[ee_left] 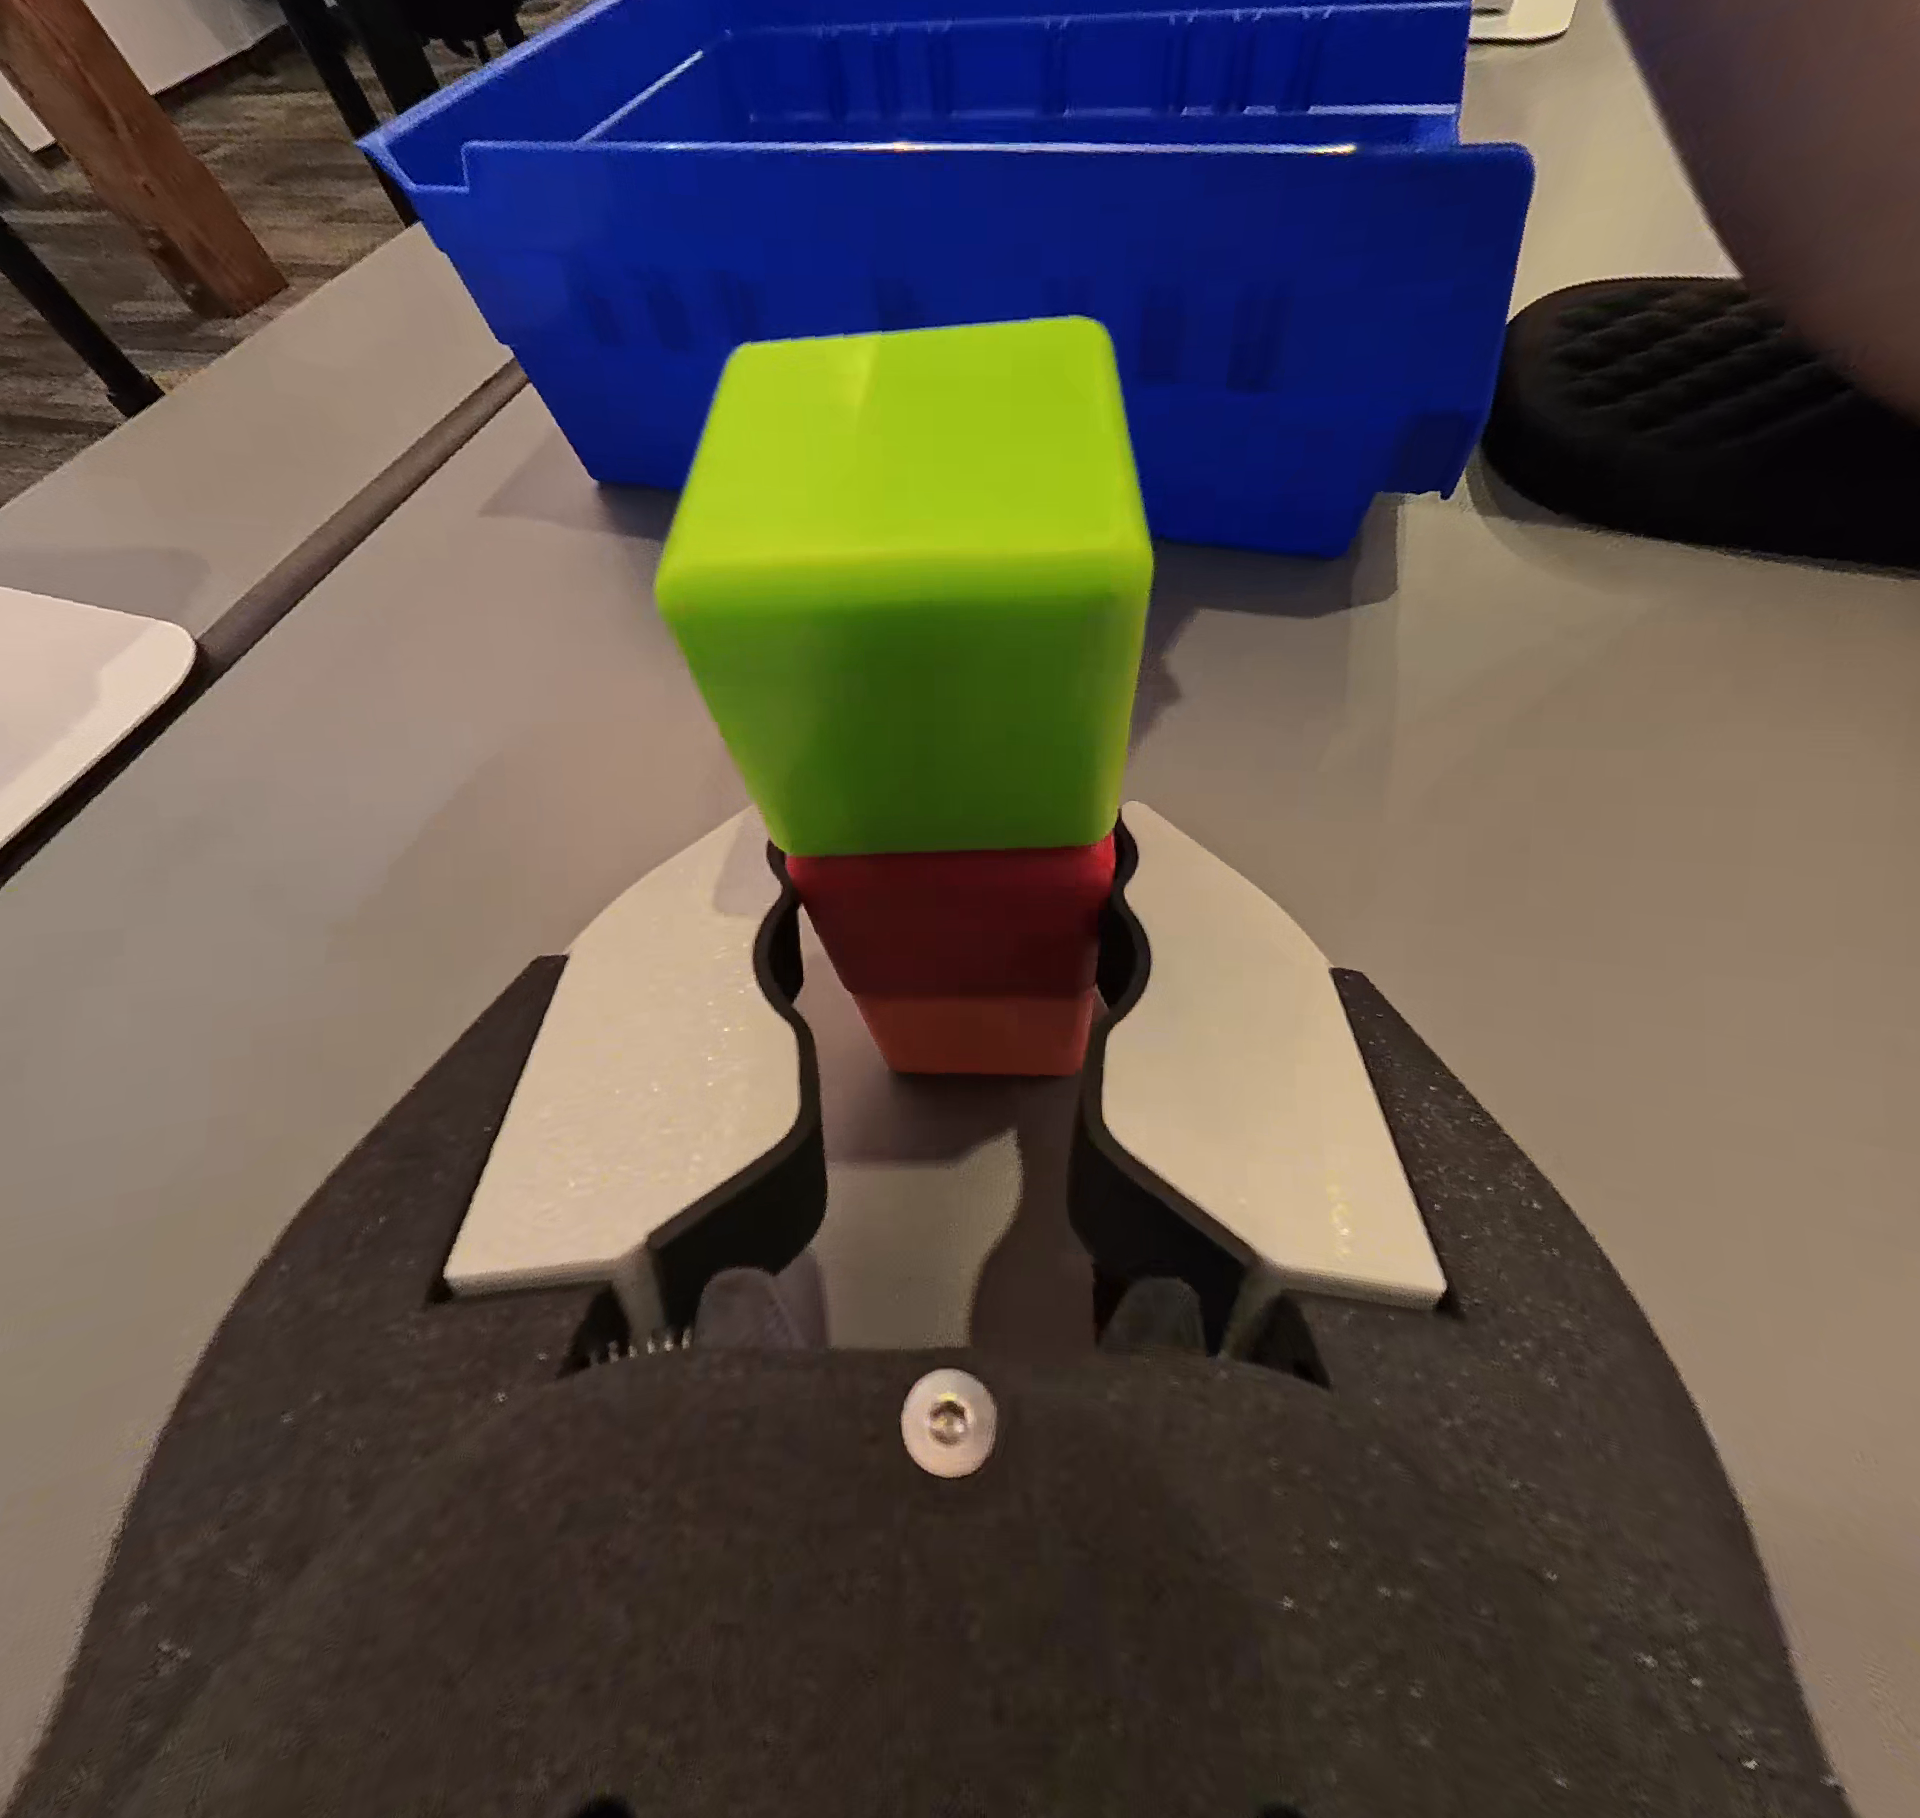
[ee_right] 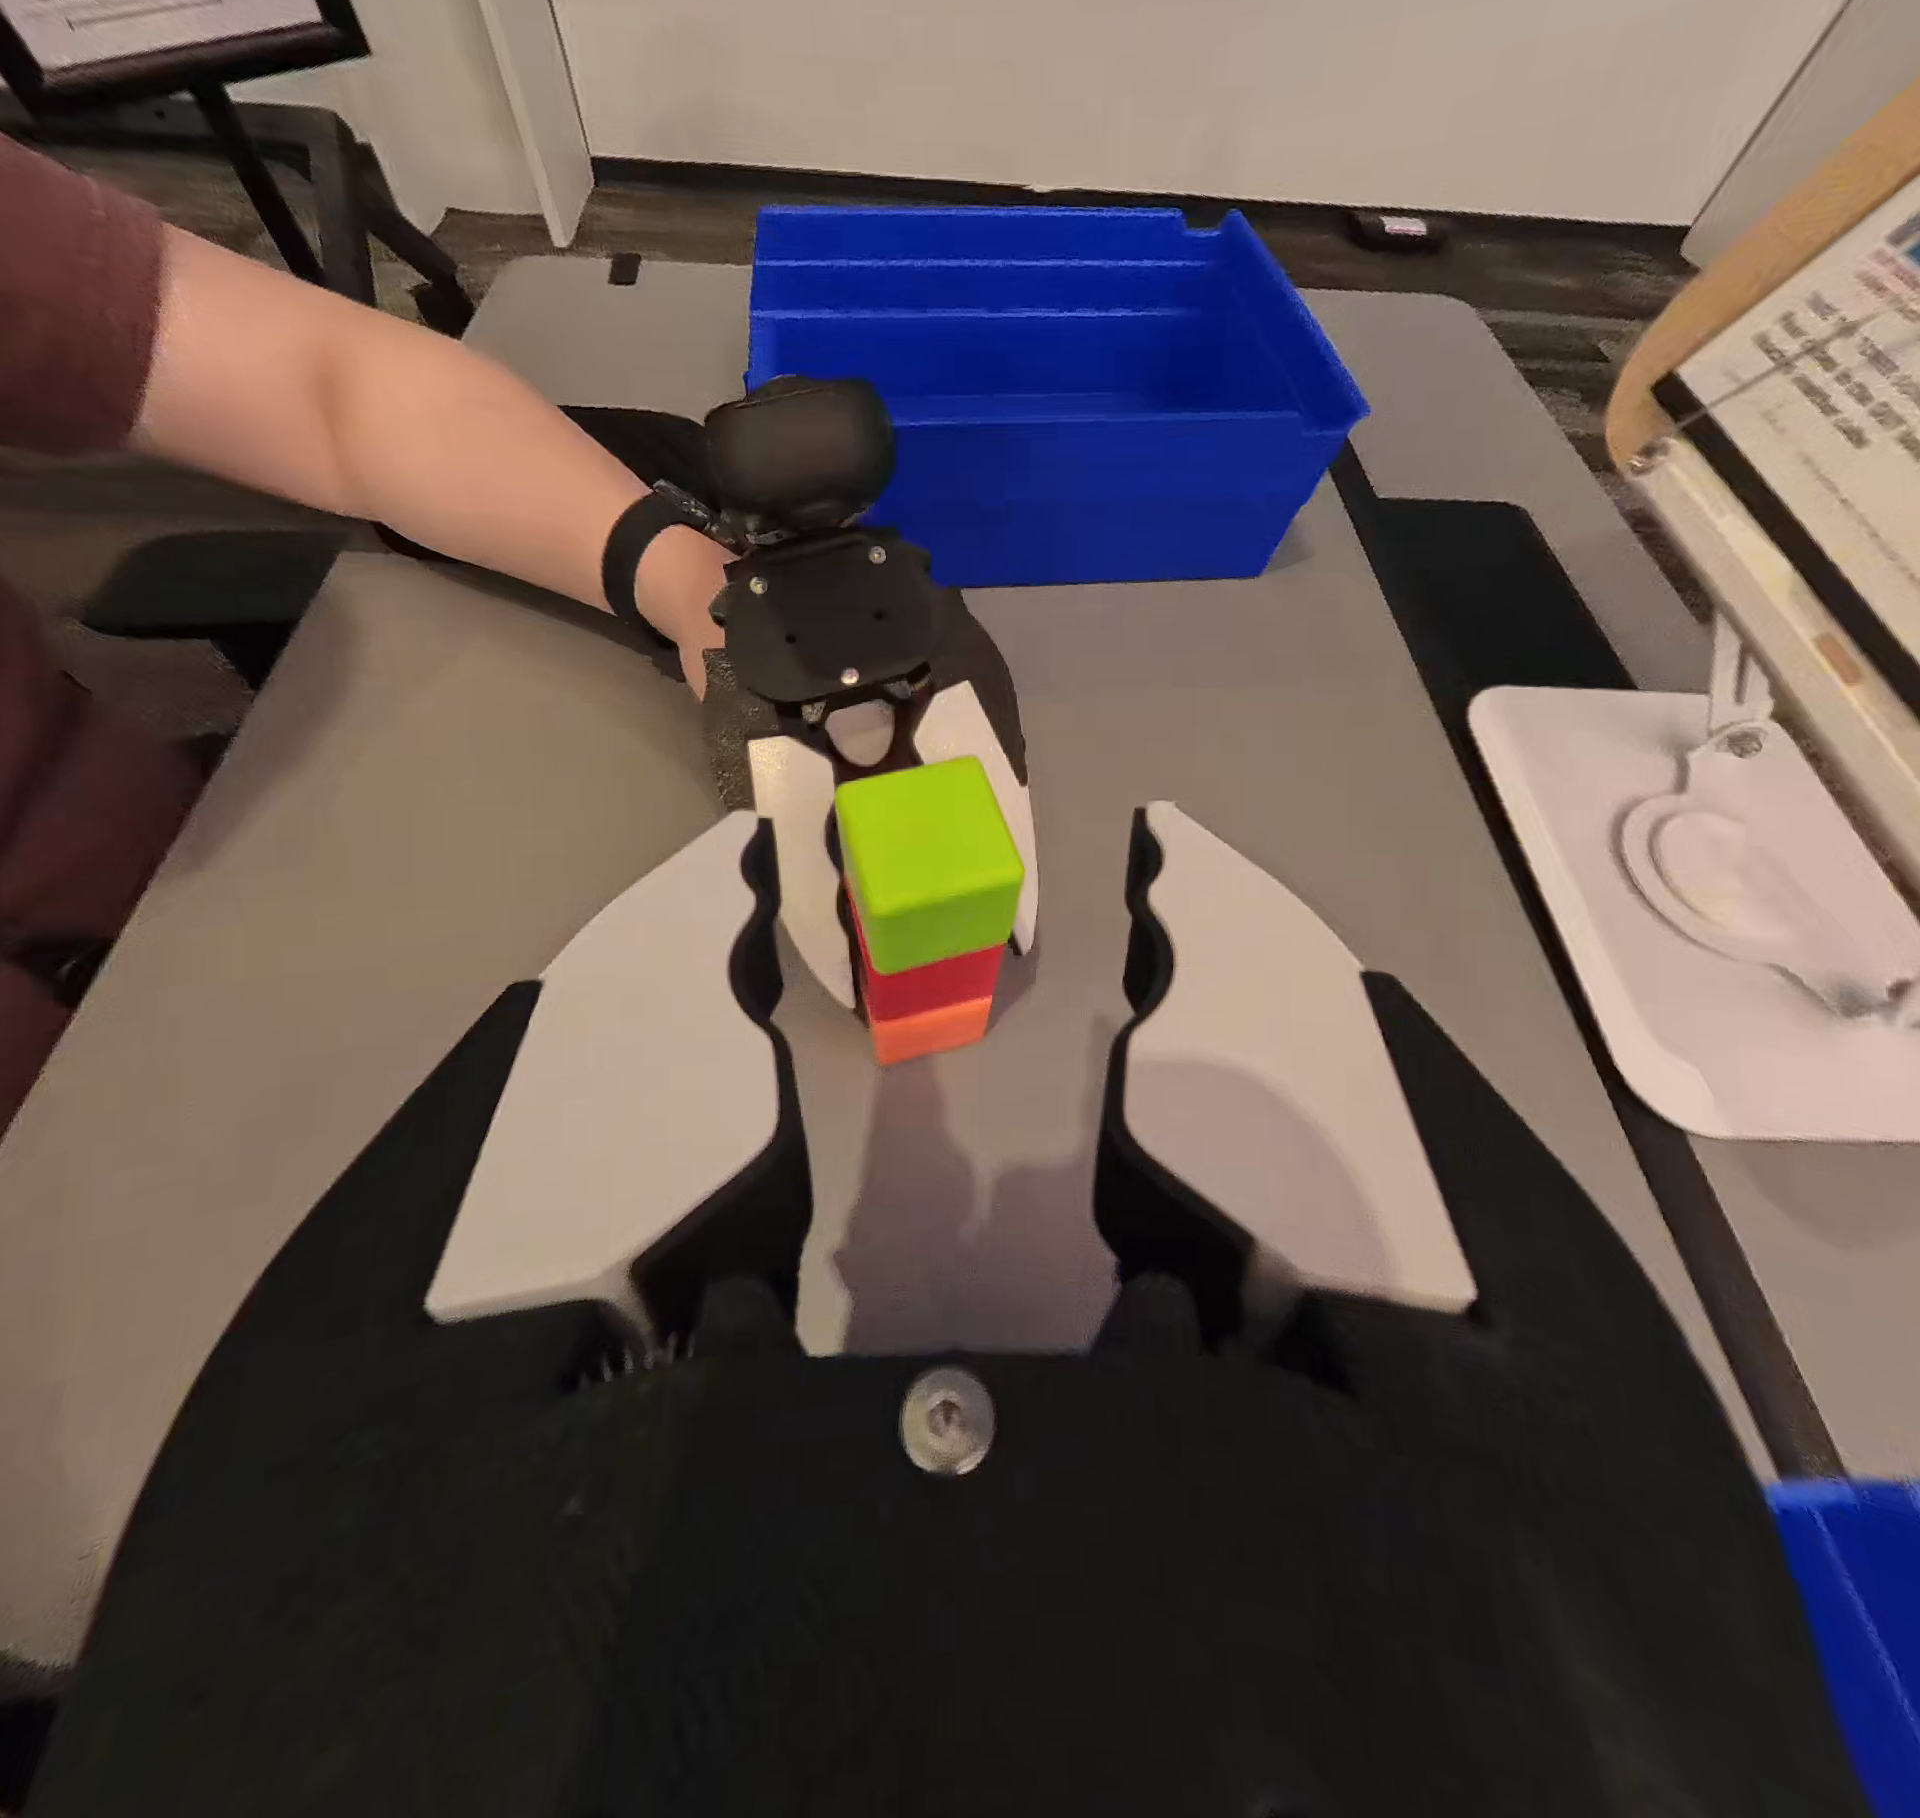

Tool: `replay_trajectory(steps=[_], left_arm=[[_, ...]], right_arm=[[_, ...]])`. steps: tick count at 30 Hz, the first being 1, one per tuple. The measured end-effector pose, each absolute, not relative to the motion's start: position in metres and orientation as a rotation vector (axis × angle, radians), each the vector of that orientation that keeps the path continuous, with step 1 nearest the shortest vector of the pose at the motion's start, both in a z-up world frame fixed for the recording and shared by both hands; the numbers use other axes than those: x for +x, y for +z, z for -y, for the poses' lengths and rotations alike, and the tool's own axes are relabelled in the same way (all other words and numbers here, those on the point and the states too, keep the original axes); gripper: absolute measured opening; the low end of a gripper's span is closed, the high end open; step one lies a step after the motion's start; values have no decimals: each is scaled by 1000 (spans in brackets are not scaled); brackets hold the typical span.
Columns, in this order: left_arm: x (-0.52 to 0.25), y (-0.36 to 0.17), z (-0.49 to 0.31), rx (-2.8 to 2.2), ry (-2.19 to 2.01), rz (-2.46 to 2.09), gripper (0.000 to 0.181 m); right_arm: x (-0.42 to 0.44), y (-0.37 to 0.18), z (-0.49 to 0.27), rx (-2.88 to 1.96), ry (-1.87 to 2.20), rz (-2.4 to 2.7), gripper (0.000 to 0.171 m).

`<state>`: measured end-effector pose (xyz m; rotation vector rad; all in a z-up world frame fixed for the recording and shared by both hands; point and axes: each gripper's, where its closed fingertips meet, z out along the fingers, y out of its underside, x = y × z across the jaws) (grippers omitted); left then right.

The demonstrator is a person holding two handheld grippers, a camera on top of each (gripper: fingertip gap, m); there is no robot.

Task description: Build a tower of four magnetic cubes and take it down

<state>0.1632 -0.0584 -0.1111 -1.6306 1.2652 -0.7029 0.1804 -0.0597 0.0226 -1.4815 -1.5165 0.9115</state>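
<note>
Between the fingers of the left gripper (ee_left: 954, 921): a three-cube tower stood on the grey surface (ee_left: 1455, 833).
Tower: green cube (ee_left: 904, 584) on top, red cube (ee_left: 951, 921) in the middle, orange cube (ee_left: 982, 1036) at the bottom, each resting squarely on the one below.
Left gripper: closed around the red cube, its dark inner pads pressed on both side faces; the green cube rose clear above the fingertips, and the orange cube sat below them.
Right gripper (ee_right: 945, 895): jaws spread wide and holding nothing; it hung just short of the tower, with the cubes ahead of the gap and apart from both fingers.
Right view of the tower: green cube (ee_right: 928, 859), red cube (ee_right: 928, 984), orange cube (ee_right: 930, 1030), with the left gripper (ee_right: 914, 921) reaching in from the far side.
Person: a forearm (ee_right: 416, 449) with a black wristband led to the left gripper.
Beyond both grippers: a blue bin (ee_left: 987, 251) (ee_right: 1039, 428) sat on the surface, well behind the tower.
Right of the right gripper: a white stand base (ee_right: 1662, 937) lay on the surface.
</note>
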Motion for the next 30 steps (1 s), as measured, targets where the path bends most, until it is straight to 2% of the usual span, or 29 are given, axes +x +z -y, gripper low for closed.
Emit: replay_trajectory(steps=[10, 13, 24, 27, 30], left_arm=[[167, -112, 65, -1625, -784, -1317, 53], [167, -112, 65, -1628, -791, -1316, 53], [169, -114, 65, -1633, -784, -1330, 52], [168, -119, 66, -1632, -735, -1371, 51], [167, -120, 66, -1642, -746, -1368, 50]], right_arm=[[146, -42, 63, -1573, 830, 1739, 69], [142, -50, 66, -1573, 817, 1783, 50], [145, -46, 66, -1601, 787, 1783, 49], [150, -18, 66, -1555, 904, 1679, 49], [175, 5, 57, -1536, 840, 1591, 49]])
